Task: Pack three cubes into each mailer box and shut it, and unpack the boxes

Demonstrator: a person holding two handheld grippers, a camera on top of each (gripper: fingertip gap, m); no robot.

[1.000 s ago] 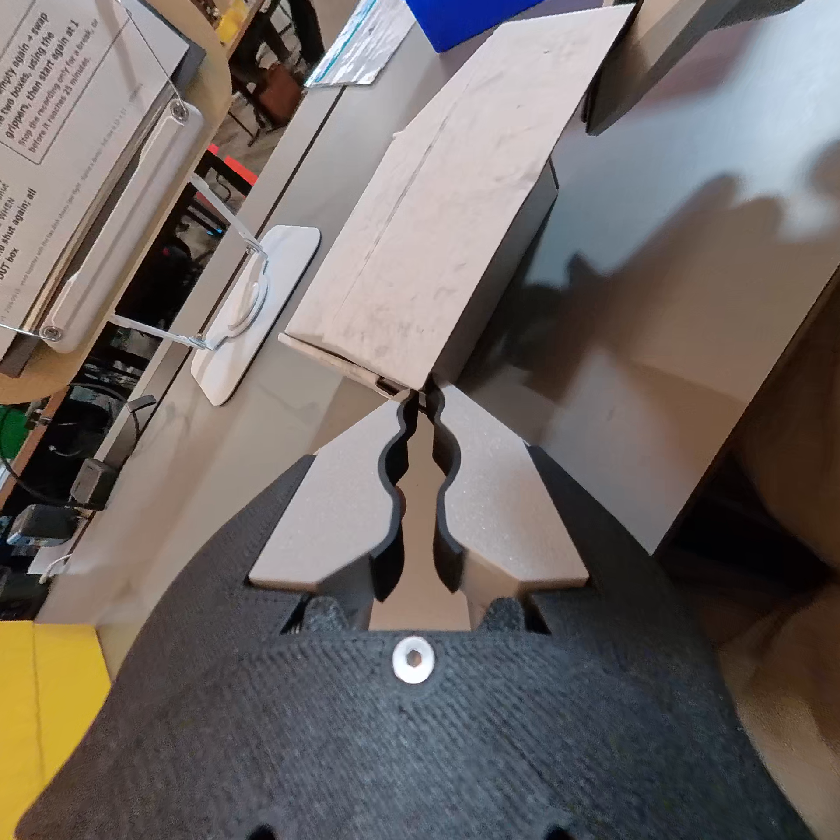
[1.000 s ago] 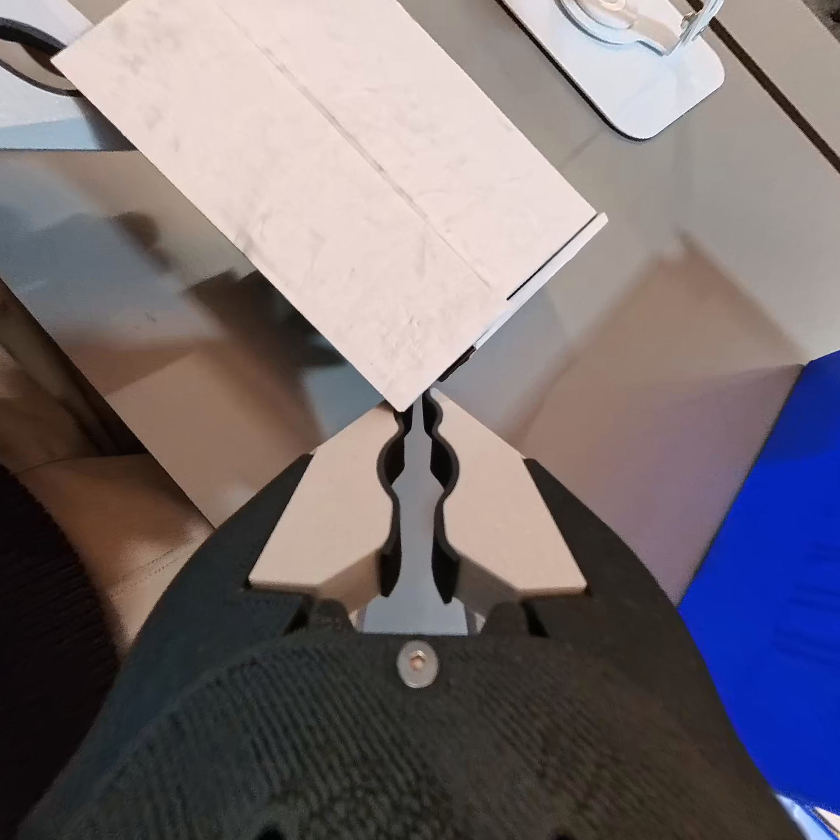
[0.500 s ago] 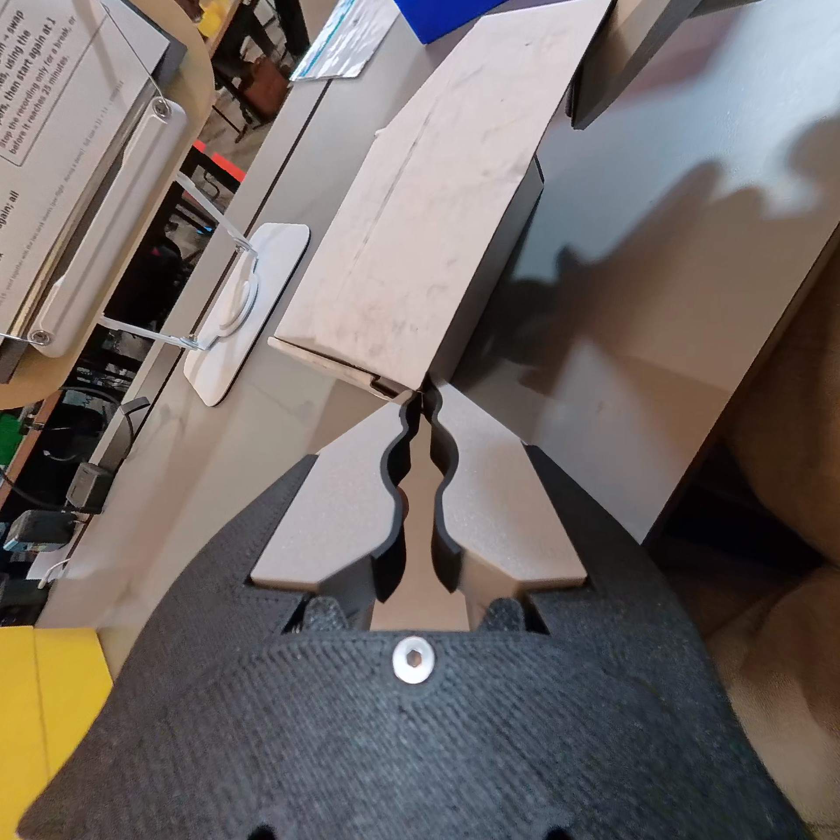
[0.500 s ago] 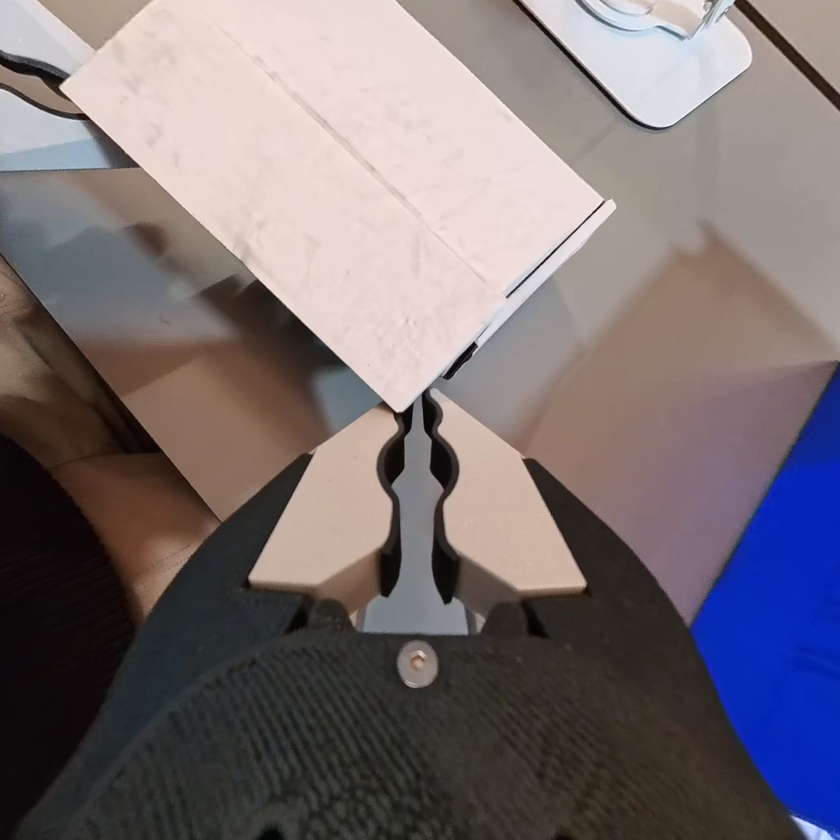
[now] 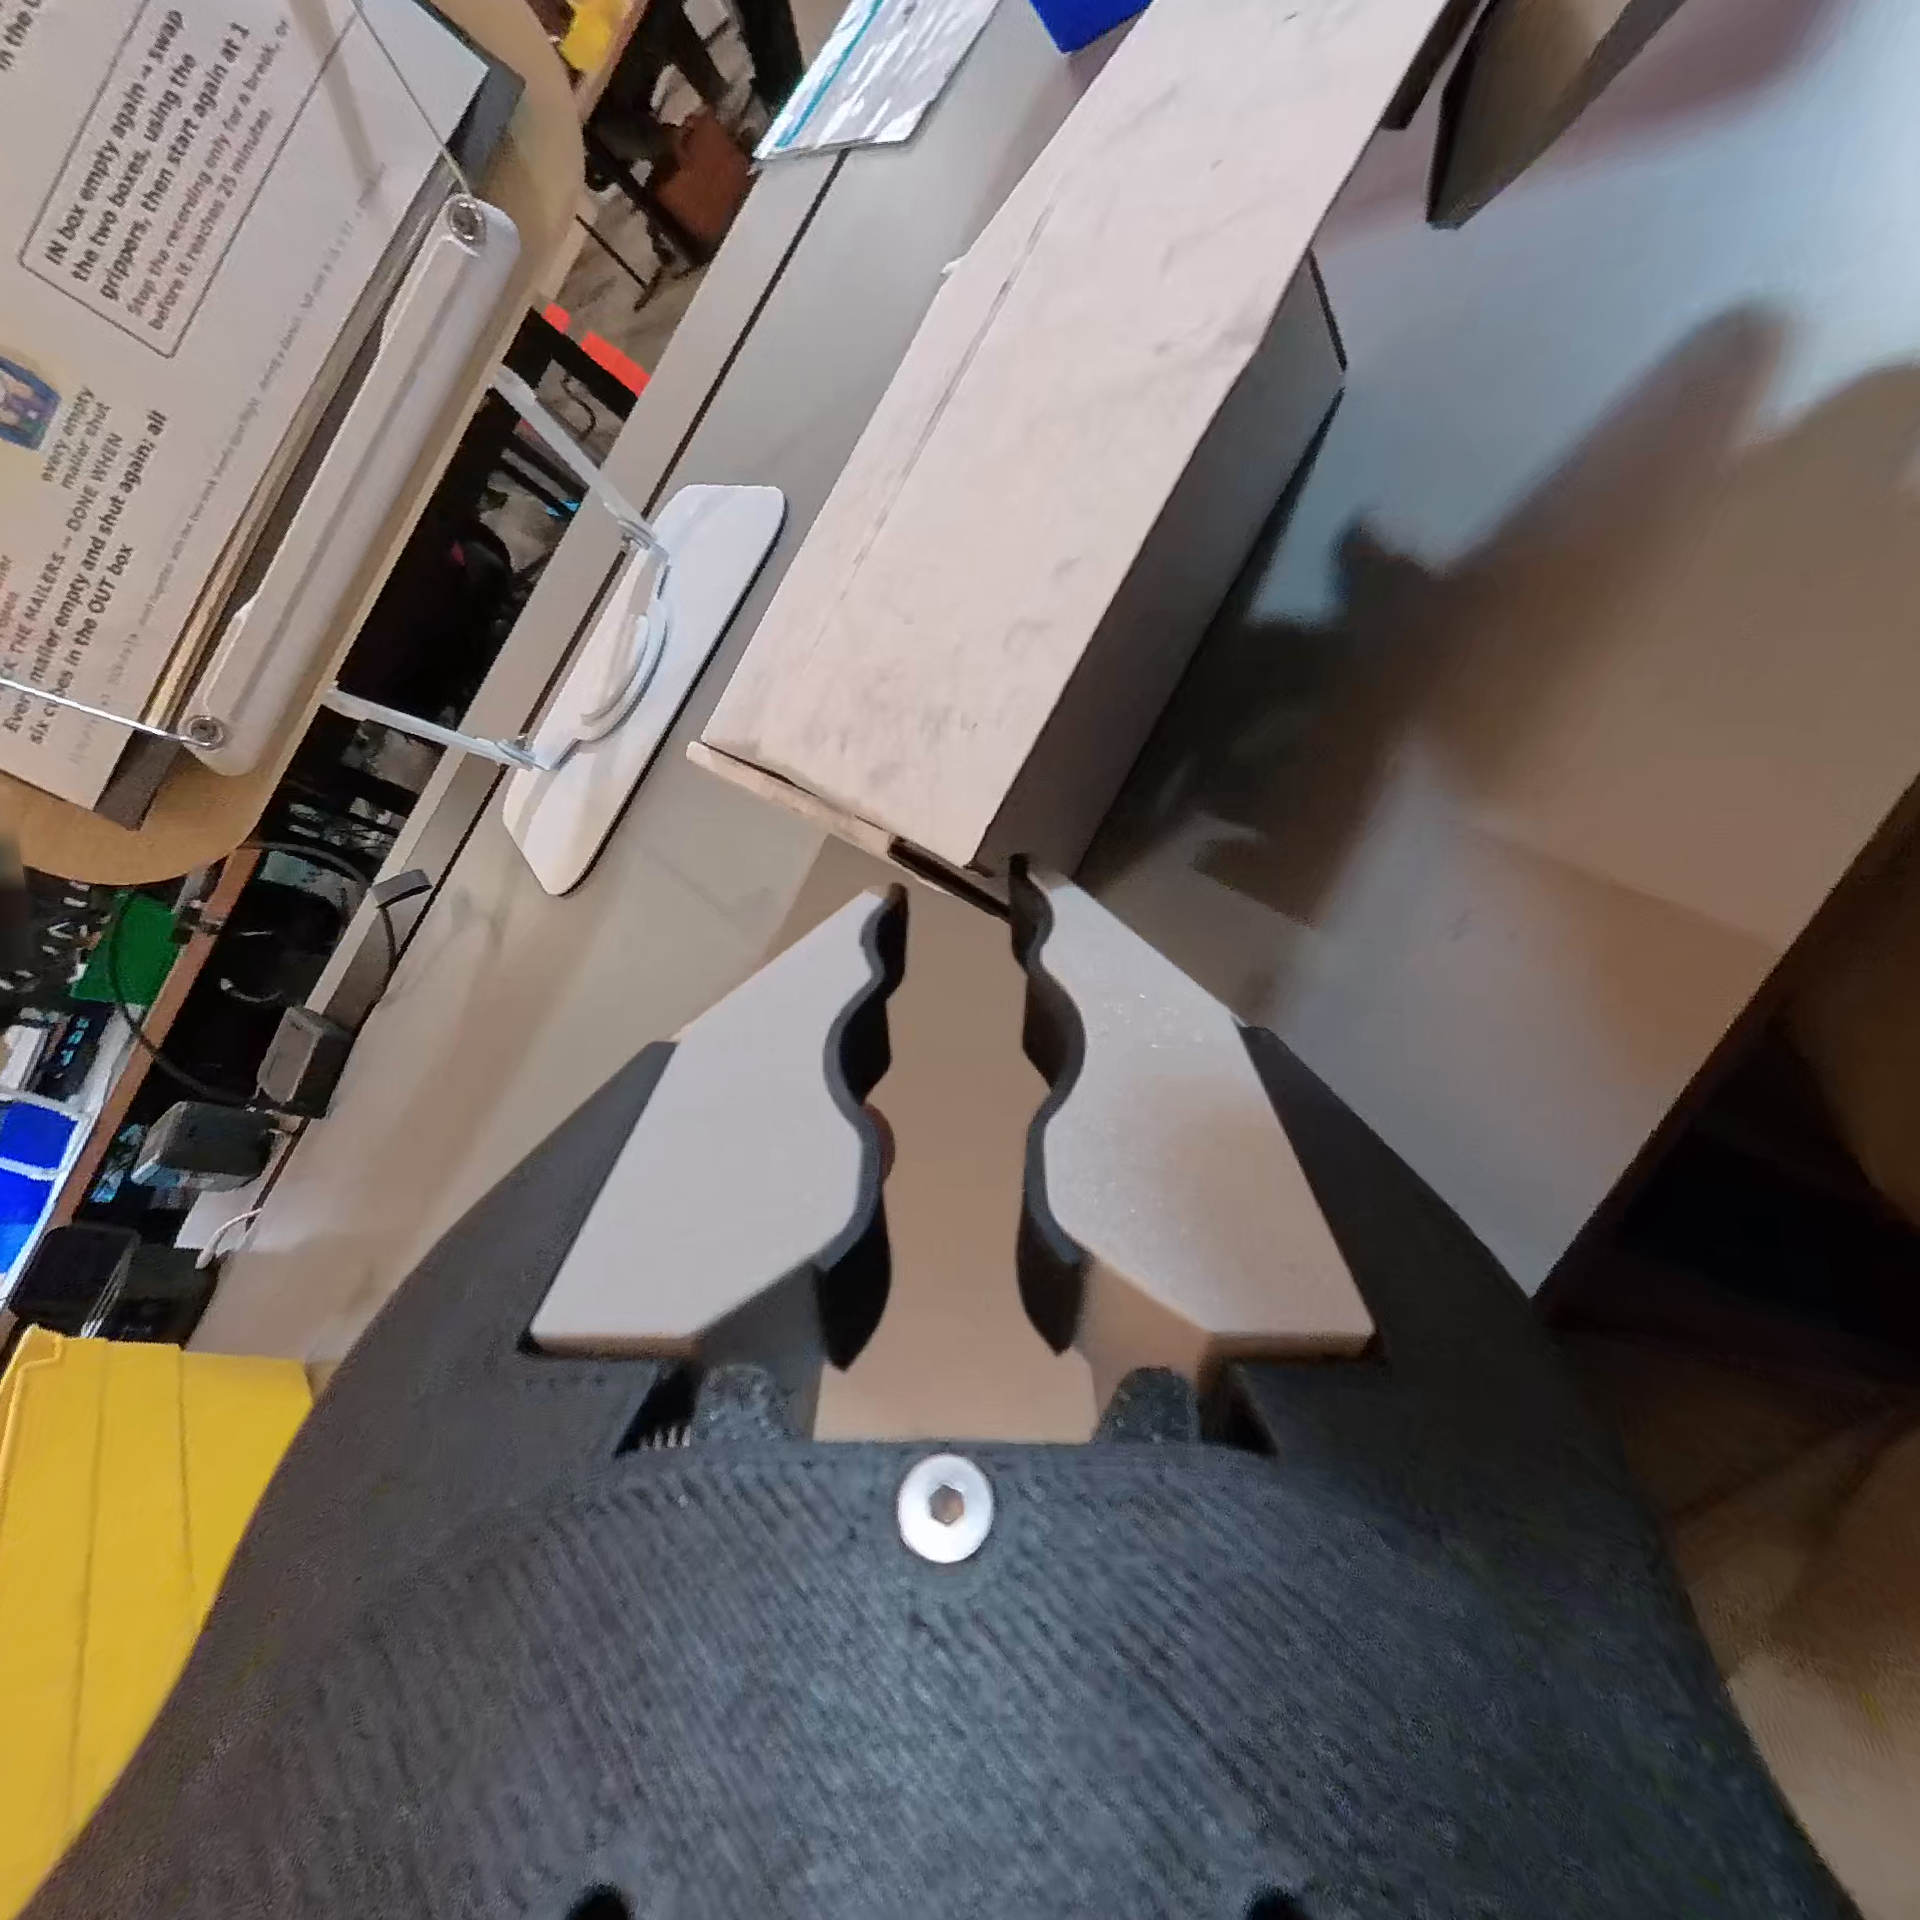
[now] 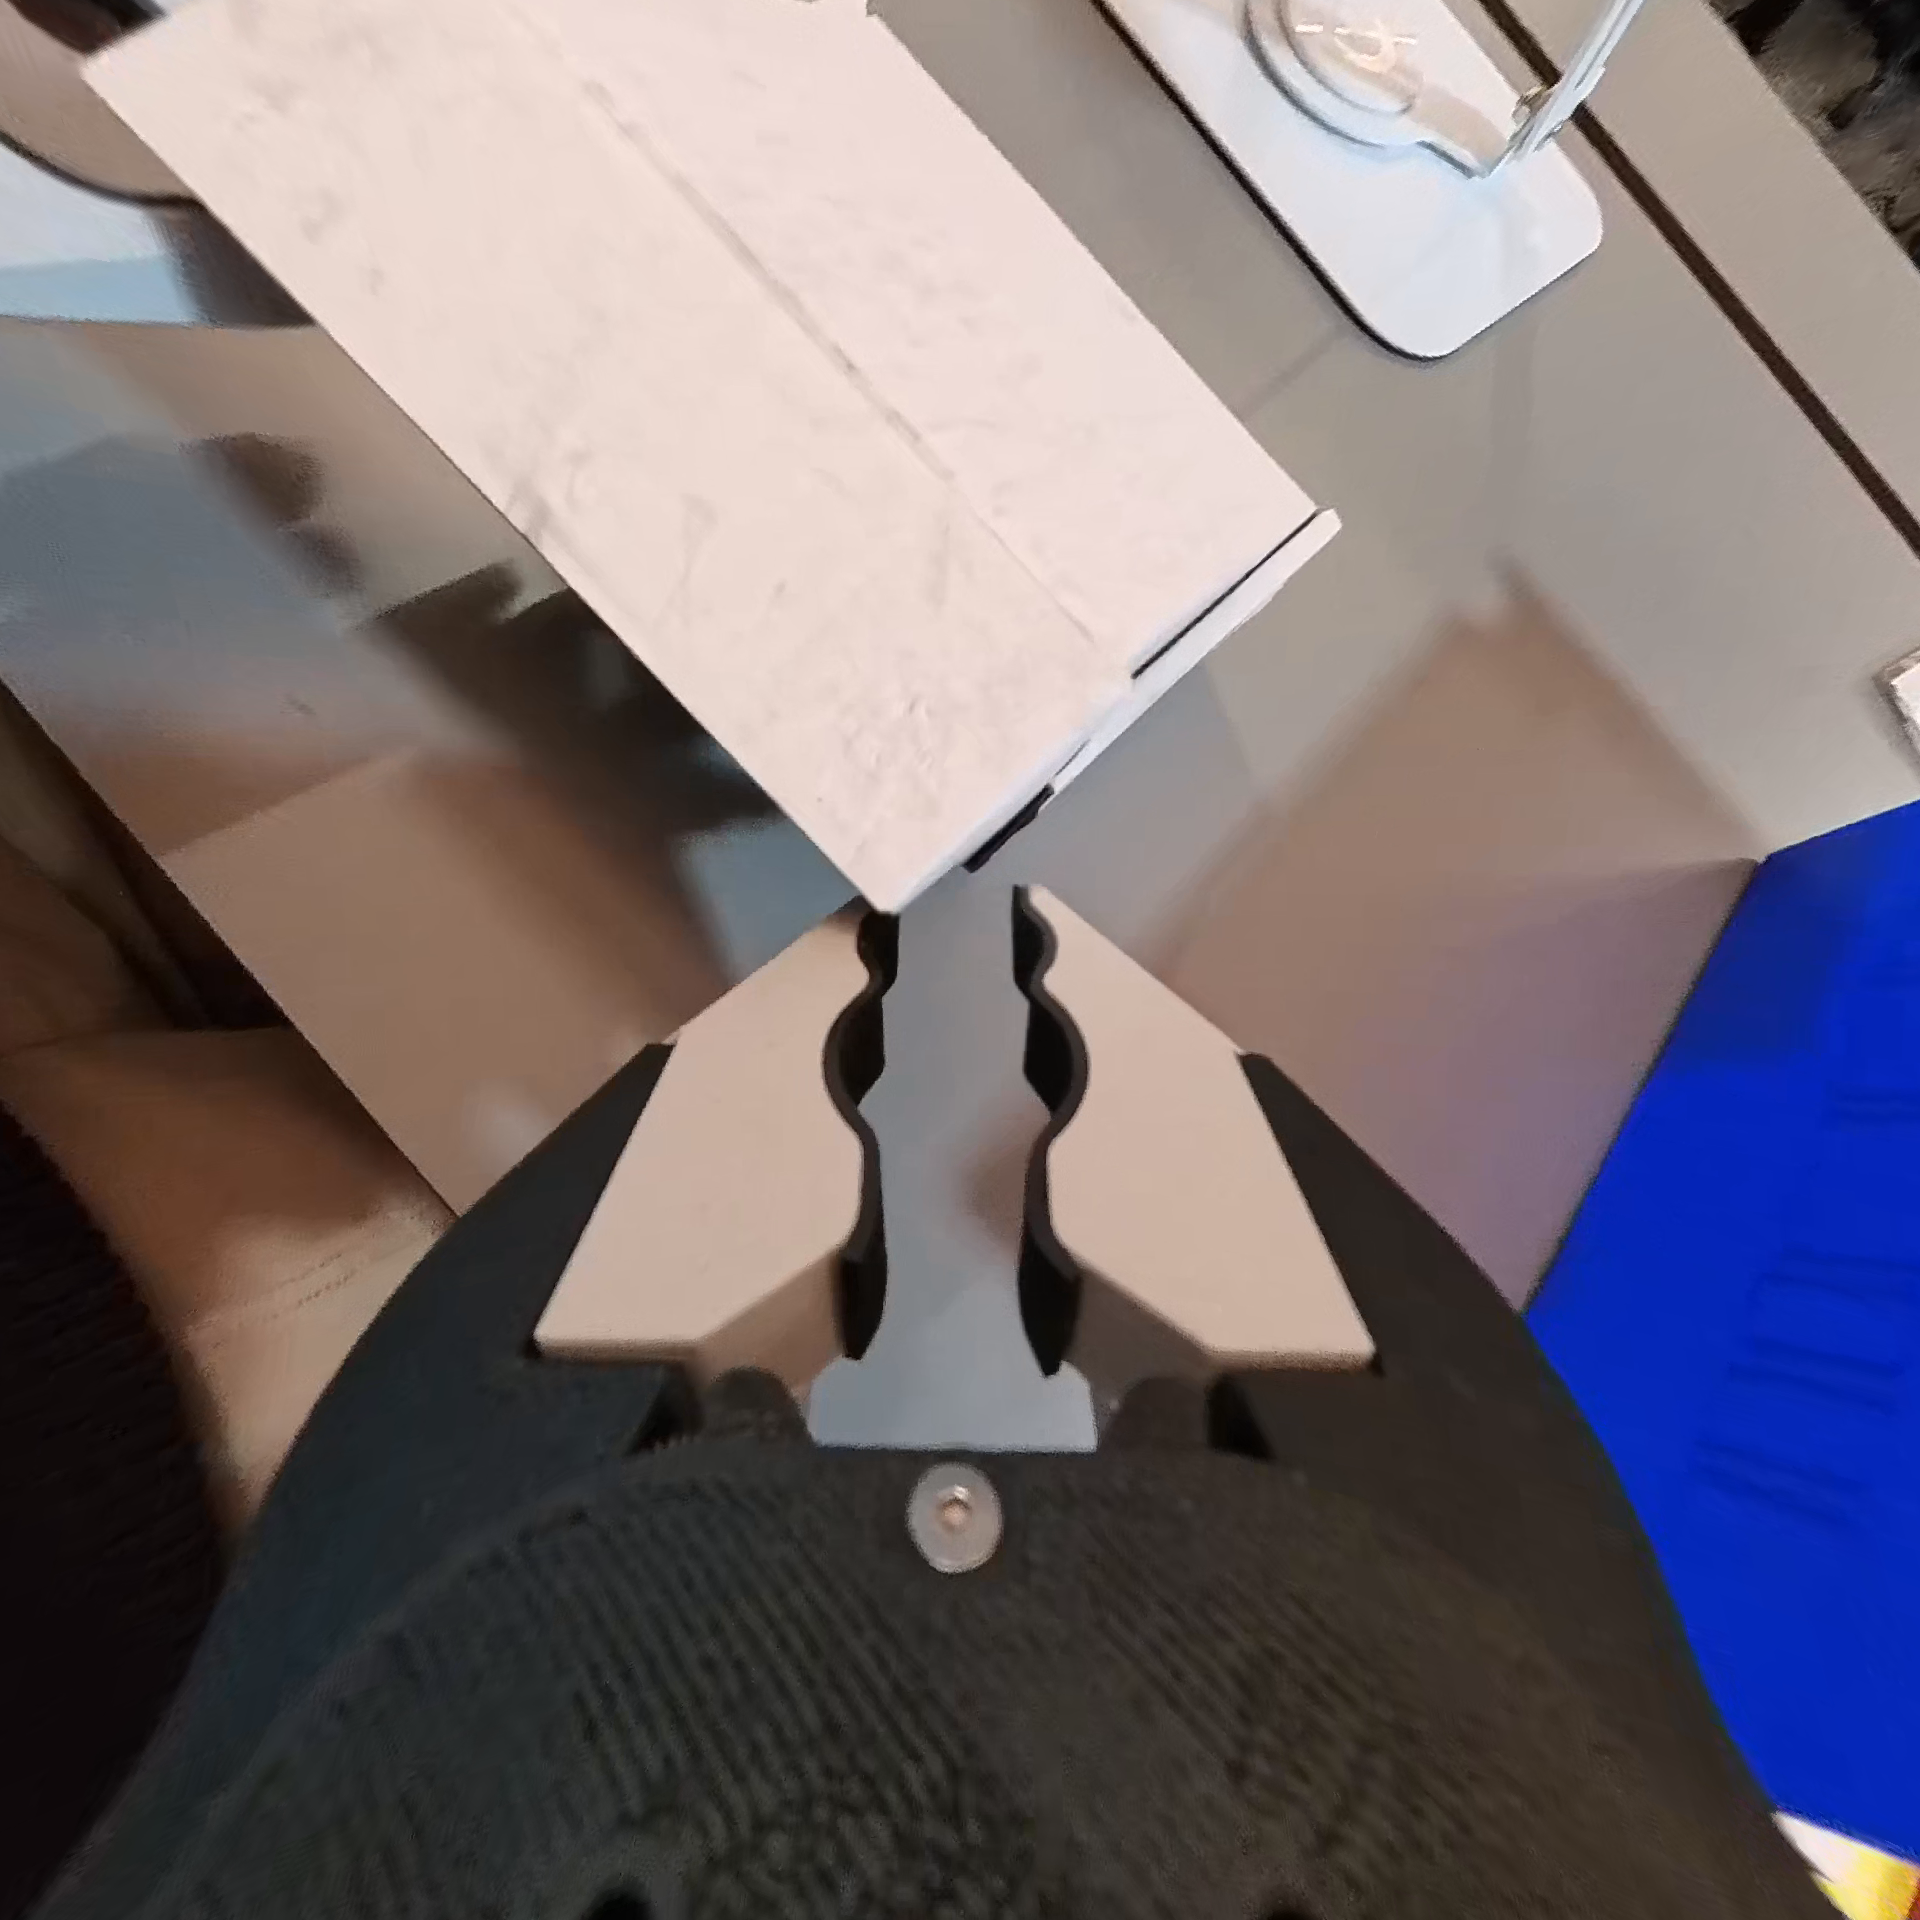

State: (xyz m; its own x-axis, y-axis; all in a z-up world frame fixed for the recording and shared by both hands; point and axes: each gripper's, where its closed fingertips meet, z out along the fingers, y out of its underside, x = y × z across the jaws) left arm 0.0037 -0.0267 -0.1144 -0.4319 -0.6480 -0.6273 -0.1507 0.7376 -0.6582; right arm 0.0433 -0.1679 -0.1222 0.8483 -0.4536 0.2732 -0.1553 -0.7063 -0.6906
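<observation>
— Bench (image 5: pixel 1558 644)?
— Grey; closed white mailer (image 5: pixel 1039 499) lying flat, mid-surface, stand base (image 5: pixel 644 675) beside it near an edge.
— Grippers?
— Left gripper (image 5: pixel 956 888), right gripper (image 6: pixel 945 914): jaws parted, empty, at mailer corners.

A white mailer box (image 5: pixel 1049 499) lies closed on the grey table (image 5: pixel 1558 623). Its scuffed lid faces up, and its near corner points toward the camera in the right wrist view (image 6: pixel 727 416).
</observation>
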